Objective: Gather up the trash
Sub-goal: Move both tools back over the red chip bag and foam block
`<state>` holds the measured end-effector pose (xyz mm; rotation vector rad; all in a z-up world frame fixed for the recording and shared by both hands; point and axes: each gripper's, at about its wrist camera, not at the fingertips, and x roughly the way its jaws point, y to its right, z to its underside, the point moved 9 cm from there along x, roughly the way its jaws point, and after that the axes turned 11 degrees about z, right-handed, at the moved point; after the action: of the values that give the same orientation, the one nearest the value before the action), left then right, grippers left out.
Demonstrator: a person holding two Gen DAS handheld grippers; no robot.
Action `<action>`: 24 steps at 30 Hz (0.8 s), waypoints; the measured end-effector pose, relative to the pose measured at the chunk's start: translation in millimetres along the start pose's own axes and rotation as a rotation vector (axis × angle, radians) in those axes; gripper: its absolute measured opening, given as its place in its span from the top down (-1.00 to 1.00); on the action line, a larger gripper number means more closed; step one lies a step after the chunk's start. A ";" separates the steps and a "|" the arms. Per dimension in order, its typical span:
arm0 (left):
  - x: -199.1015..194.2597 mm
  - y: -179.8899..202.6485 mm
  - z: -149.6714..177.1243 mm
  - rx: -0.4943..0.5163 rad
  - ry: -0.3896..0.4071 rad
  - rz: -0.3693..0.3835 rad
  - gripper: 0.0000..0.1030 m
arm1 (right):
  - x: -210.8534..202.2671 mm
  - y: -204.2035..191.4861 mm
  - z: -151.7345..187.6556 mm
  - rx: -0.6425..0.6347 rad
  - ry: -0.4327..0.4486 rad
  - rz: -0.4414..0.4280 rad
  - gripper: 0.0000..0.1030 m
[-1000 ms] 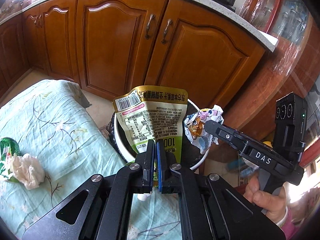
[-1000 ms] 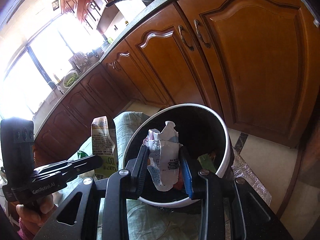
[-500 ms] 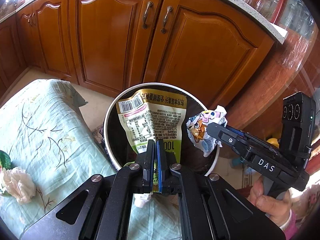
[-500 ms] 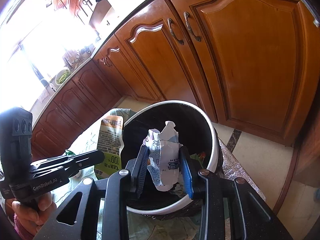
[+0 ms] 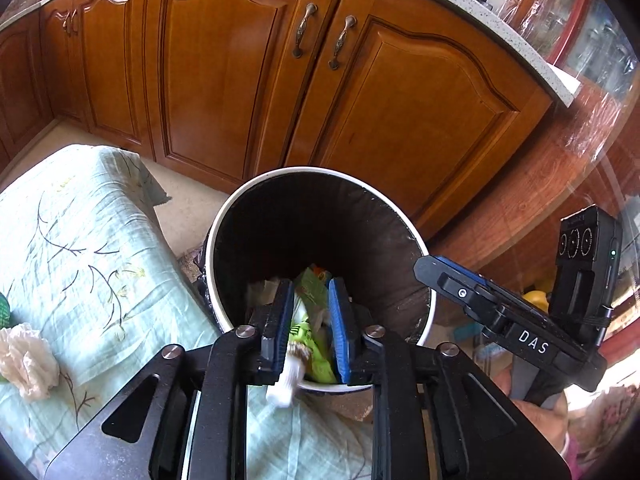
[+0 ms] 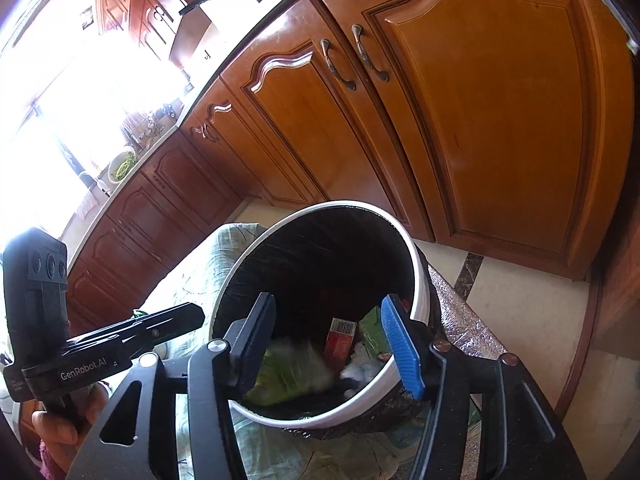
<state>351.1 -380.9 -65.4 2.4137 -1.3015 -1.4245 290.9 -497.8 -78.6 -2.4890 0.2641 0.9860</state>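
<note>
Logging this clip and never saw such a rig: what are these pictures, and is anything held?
No robot: a person holds a two-finger gripper in each hand, each with a camera looking along its fingers. One picture is from the left gripper, one from the right gripper. Both hang over a white-rimmed trash bin beside a pale green cloth bearing a crumpled tissue. Both jaws have just been opening: a green pouch, blurred, drops between the left ones; the right ones are empty.
</note>
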 end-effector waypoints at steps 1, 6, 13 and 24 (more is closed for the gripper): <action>-3.9 -0.3 1.0 -0.001 0.010 0.003 0.62 | -3.1 -0.4 1.5 0.007 0.007 -0.003 -0.22; -31.5 -5.9 16.3 -0.025 0.064 0.006 0.52 | -20.6 -8.7 11.4 0.034 0.039 -0.035 -0.56; -77.6 -26.4 64.1 -0.101 0.146 -0.018 0.31 | -43.2 -48.7 37.3 -0.026 0.068 -0.090 -0.71; -146.3 -90.0 142.8 -0.260 0.213 -0.116 0.28 | -37.8 -129.1 94.8 -0.178 -0.013 -0.189 -0.72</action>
<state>270.0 -173.6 -83.7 2.4162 -0.8855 -1.2296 249.3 -338.7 -70.5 -2.6072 -0.0657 0.9840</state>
